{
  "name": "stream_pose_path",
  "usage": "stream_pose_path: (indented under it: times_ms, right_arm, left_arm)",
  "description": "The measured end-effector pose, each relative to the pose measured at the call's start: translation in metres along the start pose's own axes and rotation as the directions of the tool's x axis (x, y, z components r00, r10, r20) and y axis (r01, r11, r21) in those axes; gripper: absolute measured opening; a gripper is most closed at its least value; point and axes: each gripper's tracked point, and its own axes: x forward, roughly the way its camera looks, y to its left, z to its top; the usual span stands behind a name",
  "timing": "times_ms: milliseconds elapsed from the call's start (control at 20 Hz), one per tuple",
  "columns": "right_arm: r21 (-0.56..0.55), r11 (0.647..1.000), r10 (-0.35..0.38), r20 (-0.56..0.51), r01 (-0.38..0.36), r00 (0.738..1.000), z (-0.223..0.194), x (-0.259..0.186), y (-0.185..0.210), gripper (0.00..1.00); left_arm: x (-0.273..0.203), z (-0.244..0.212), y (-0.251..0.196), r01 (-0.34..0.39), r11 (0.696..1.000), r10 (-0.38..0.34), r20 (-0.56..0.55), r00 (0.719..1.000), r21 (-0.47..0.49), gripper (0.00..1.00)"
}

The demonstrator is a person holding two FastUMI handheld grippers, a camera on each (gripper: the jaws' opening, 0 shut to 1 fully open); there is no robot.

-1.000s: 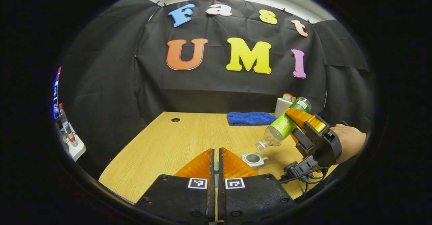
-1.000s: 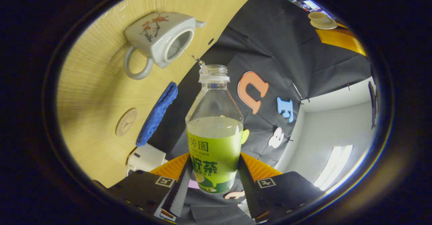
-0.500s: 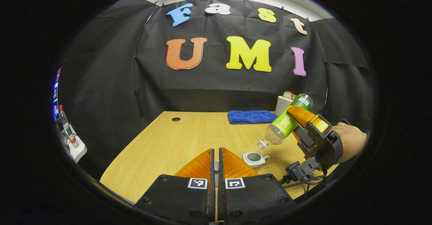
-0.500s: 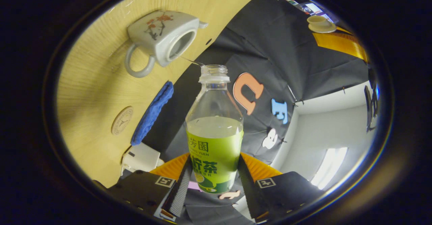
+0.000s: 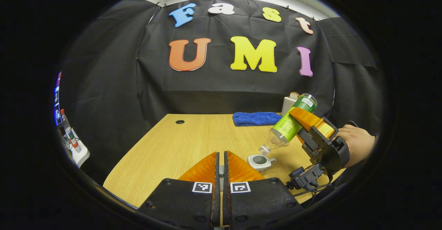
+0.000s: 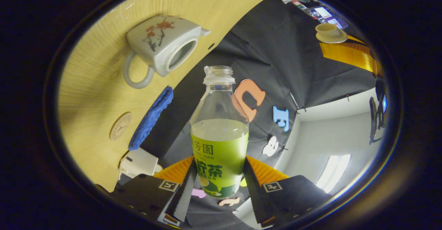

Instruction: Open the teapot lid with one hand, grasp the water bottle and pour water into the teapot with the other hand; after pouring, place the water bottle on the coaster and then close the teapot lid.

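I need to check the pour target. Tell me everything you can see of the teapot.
The teapot is a small pale ceramic-looking pot, squarish, with a red blossom sprig painted on its side, a loop handle and a short spout. Its round mouth is open, lid off. It stands upright on the wooden table, and no gripper touches it. The water bottle, tilted neck down, hangs above and beside its mouth. No stream shows now.

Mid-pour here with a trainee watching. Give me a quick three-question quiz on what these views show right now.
1. True or false: the teapot has its lid on.
2. Which gripper holds the water bottle: A left, B right?
3. Fill in: the round coaster lies beside the blue ____.

Key: 1 false, the teapot's mouth is open. 2 B, the right gripper has its jaws clamped on the tilted bottle. 3 towel.
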Motion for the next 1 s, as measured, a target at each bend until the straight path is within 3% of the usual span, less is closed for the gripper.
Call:
stream_pose_path:
  times_ms: [150, 250, 350, 450, 550, 700, 750, 1000]
  right_arm:
    - [0.048, 0.999, 0.011, -0.014, -0.011, 1.0, -0.004, 0.001, 0.005, 0.73]
    - [0.166, 0.985, 0.054, -0.036, -0.047, 0.998, -0.012, 0.0, 0.016, 0.73]
    - [0.328, 0.939, 0.125, -0.055, -0.1, 0.991, -0.018, -0.001, 0.032, 0.73]
    - [0.475, 0.87, 0.188, -0.07, -0.133, 0.98, -0.026, -0.001, 0.046, 0.73]
    - [0.623, 0.761, 0.281, -0.069, -0.179, 0.957, -0.034, -0.005, 0.063, 0.73]
    - [0.817, 0.518, 0.43, 0.006, -0.252, 0.903, -0.038, -0.008, 0.09, 0.73]
    - [0.856, 0.451, 0.46, 0.02, -0.253, 0.888, -0.04, -0.011, 0.094, 0.73]
    - [0.97, 0.169, 0.489, 0.071, -0.175, 0.869, -0.064, 0.015, 0.104, 0.73]
  left_arm:
    - [-0.001, 0.001, 0.003, -0.006, 1.0, 0.006, 0.004, 1.0, -0.002, 0.05]
    - [-0.001, 0.001, 0.004, -0.011, 1.0, 0.011, 0.005, 1.0, -0.003, 0.05]
    - [0.0, 0.0, 0.004, -0.016, 1.0, 0.016, 0.005, 1.0, -0.002, 0.05]
    - [0.002, 0.0, 0.003, -0.023, 1.0, 0.023, 0.003, 1.0, -0.003, 0.05]
    - [0.005, -0.002, -0.001, -0.027, 1.0, 0.027, -0.003, 1.0, -0.005, 0.05]
    - [0.008, 0.001, -0.01, -0.011, 1.0, 0.011, 0.001, 1.0, 0.001, 0.05]
    - [0.008, 0.0, -0.013, -0.009, 1.0, 0.009, 0.003, 1.0, 0.0, 0.05]
    - [0.011, 0.011, -0.019, -0.044, 0.999, 0.042, 0.043, 0.998, 0.033, 0.05]
